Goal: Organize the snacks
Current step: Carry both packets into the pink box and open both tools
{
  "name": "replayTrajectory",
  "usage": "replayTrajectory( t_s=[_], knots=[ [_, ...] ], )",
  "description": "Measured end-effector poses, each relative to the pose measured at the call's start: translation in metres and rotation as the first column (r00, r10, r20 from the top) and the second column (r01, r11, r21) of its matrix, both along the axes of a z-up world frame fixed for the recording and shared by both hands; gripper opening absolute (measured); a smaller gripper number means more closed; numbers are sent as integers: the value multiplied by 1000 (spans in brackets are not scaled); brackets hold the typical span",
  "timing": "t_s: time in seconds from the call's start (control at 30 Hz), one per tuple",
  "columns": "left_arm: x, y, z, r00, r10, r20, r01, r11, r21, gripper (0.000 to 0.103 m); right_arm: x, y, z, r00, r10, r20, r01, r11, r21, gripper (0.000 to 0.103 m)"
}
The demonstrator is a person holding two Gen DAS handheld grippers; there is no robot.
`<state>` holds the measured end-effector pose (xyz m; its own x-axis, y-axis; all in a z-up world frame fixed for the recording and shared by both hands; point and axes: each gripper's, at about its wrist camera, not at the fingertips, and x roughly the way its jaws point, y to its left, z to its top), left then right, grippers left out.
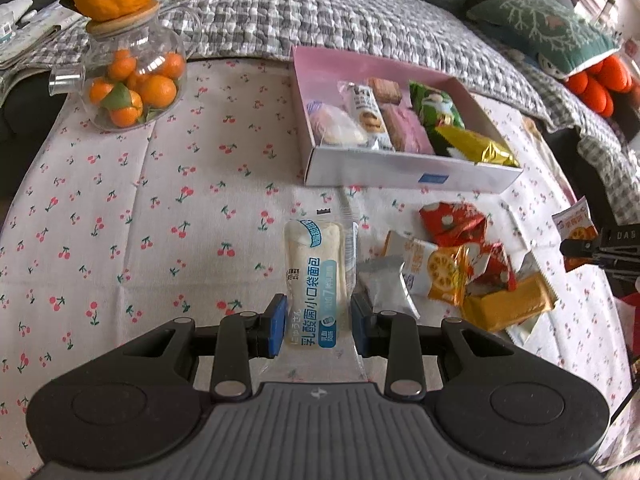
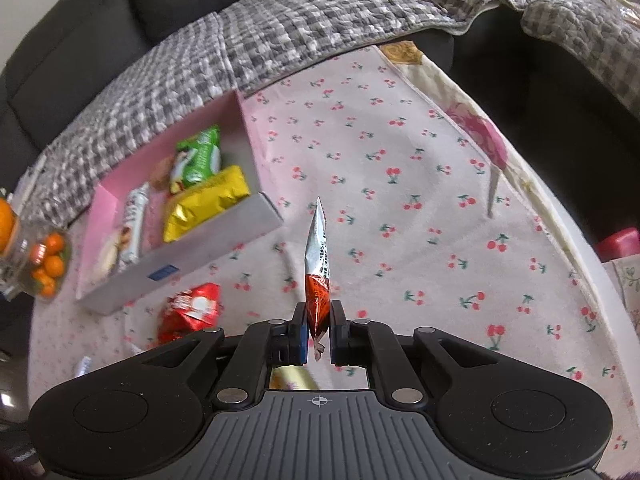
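Between the blue pads of my left tool [image 1: 319,326] sits a bread roll in a clear wrapper with blue print [image 1: 313,280]. The pads press on both of its sides, so this tool is nearly closed and grips the roll, which seems lifted a little off the cherry-print cloth [image 1: 132,208] of the bench. My right tool [image 2: 319,330] is closed tight on a thin red and silver snack packet [image 2: 318,264], held edge-on and pointing away from the camera.

I judge that the step in hand is carrying: both tools have a snack and neither has put it away yet. The pink-lined box [image 1: 404,174] is the goal, I think. In the left wrist view it lies at about 1 o'clock from the roll, well apart; in the right wrist view it is at about 10 o'clock from the packet. It already holds several snacks, among them a green packet [image 1: 436,106] and a golden one [image 1: 476,146]. Free room seems to remain on the left side of the box.

Next, I must bring the roll over the near wall, lower it into the free part, and only then open the pads. More snacks lie in a loose pile [image 1: 460,264] at 3 o'clock from the roll, so the task looks about half done.
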<state>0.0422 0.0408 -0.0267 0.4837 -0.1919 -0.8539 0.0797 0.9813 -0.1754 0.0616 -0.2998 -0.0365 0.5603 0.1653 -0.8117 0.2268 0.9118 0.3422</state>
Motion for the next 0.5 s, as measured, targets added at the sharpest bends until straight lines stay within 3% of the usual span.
replayTrajectory(
  t_s=[0.5],
  knots=[
    [33,-6,17,994,86,65,-78,990,-118,30,22,28,30,997,-6,80,-8,986,166,9]
  ],
)
